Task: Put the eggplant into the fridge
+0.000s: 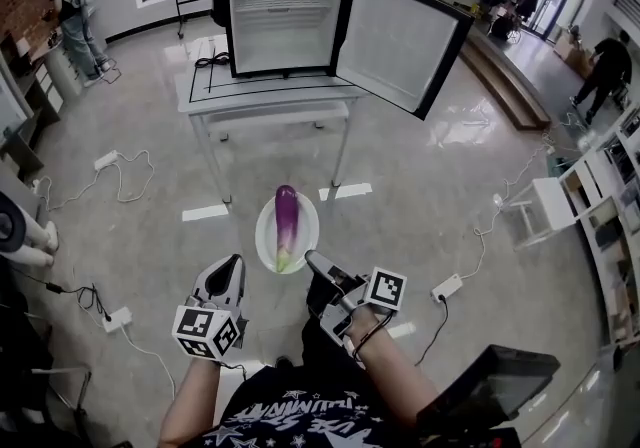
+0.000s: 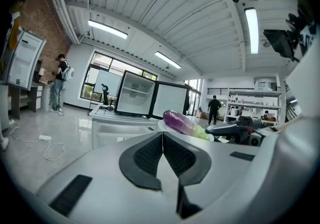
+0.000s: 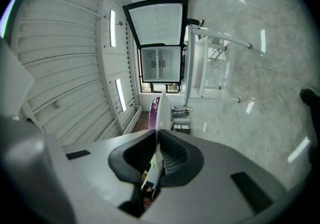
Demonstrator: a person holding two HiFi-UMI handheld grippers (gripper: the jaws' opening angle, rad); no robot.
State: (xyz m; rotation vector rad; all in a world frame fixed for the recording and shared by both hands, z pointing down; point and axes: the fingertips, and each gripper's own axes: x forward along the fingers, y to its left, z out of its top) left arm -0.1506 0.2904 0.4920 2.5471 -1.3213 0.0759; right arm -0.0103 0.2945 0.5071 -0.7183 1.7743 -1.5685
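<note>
looking steeply down from the head view, a person holds a gripper in each hand above a glossy grey floor (image 1: 430,186). a purple eggplant (image 1: 287,219) with a green stem end lies lengthwise on a white plate (image 1: 265,236), held out in the air in front of the person. the right gripper (image 1: 313,259) is clamped on the near right rim of that plate. in the right gripper view the plate (image 3: 161,110) shows edge-on, running between the two dark pads, which are closed tight on it, and a sliver of the eggplant (image 3: 154,106) shows beside the rim.

the left gripper (image 1: 234,262) hangs just left of the plate, not touching it. in the left gripper view its jaws are pressed together with nothing between them, and the eggplant (image 2: 182,122) shows just beyond them, with the right gripper (image 2: 235,130) to the side.

ahead, well apart from the plate, a small black fridge (image 1: 285,21) stands on a white table (image 1: 200,96). its door (image 1: 400,36) is swung wide open to the right and its white inside looks bare. the fridge (image 3: 161,43) also shows in the right gripper view, tilted sideways.
</note>
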